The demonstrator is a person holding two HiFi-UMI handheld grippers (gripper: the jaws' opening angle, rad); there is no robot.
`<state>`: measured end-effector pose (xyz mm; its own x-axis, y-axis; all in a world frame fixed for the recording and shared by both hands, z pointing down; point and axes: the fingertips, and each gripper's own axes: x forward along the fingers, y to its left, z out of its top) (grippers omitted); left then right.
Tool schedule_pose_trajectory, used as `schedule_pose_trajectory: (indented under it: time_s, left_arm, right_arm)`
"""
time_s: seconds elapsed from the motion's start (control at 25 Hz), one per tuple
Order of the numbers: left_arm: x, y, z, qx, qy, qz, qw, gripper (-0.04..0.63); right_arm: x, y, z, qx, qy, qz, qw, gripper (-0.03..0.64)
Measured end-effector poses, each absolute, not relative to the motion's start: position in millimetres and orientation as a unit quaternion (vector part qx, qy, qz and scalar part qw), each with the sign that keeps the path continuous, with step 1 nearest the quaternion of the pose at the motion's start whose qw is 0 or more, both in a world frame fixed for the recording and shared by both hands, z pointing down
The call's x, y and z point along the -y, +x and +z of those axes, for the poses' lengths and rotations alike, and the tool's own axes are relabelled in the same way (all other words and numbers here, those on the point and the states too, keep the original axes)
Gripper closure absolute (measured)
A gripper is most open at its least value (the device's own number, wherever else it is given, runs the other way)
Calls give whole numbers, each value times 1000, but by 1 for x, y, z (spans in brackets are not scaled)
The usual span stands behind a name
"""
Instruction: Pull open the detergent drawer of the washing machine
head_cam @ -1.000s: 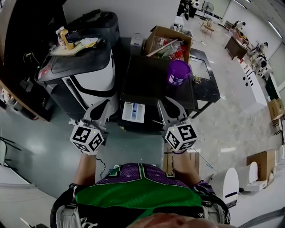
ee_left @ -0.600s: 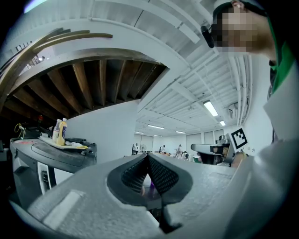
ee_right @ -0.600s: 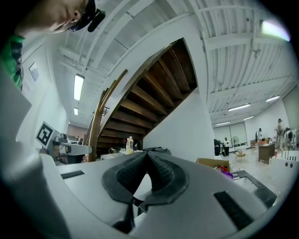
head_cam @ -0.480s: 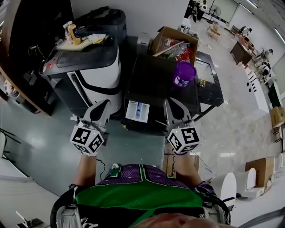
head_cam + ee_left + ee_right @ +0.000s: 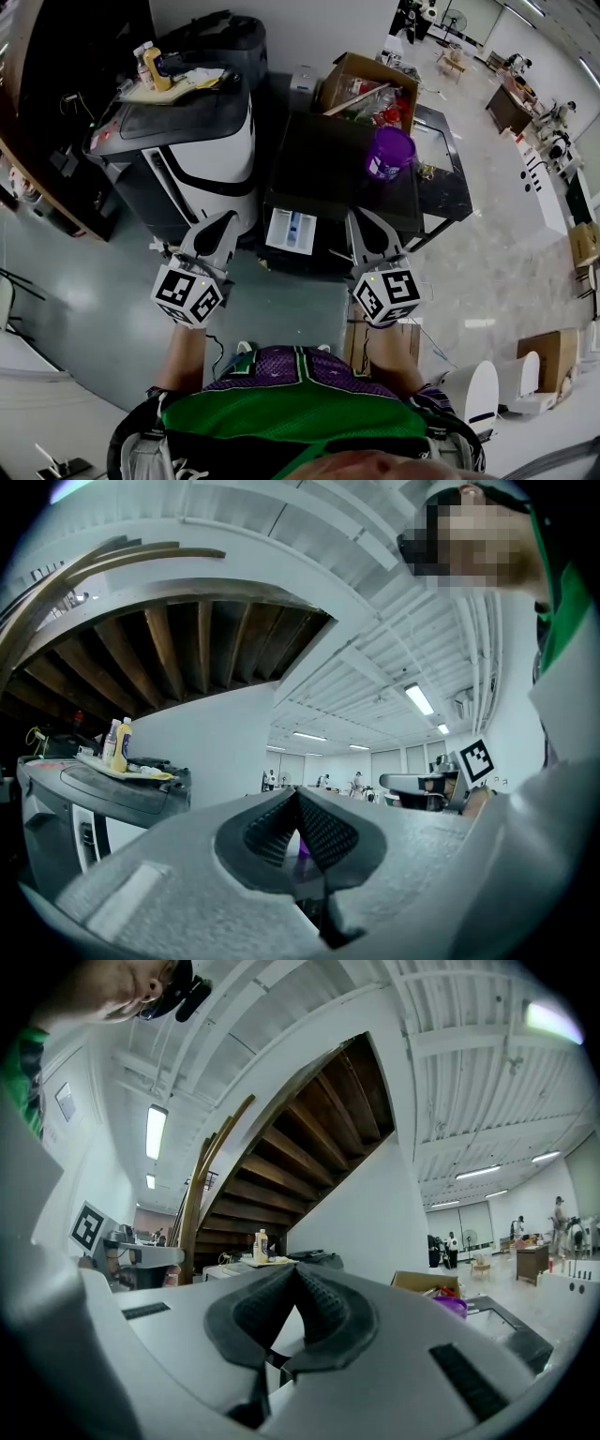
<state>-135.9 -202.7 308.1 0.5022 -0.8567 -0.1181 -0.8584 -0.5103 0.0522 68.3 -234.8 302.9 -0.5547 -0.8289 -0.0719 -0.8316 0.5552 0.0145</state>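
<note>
Drawer (image 5: 291, 232) is already standing out from the front of the washer (image 5: 328, 164). Its long axis is running toward the person, and the white tray is showing blue inside. It is lying between the two tools and slightly ahead of their tips. Neither tool is touching it, and neither is clearly nearer.

Left gripper (image 5: 223, 225) is holding its jaws together on nothing. Right gripper (image 5: 360, 223) is doing the same, pads meeting, empty.

Judgement: the pull is looking finished or nearly so.

Against a second ago: the drawer is sitting just as far out and the hands are hardly displaced. The right jaws, slightly apart then, are now together.
</note>
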Motion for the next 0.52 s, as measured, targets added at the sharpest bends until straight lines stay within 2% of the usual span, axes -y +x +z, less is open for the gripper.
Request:
schedule_pose_trajectory:
  time_s: [0.52]
  left_arm:
    - [197,-141,309,-498,-865,62,3,578]
  right_arm:
    - [228,57,306,-885,-464,19,28,615]
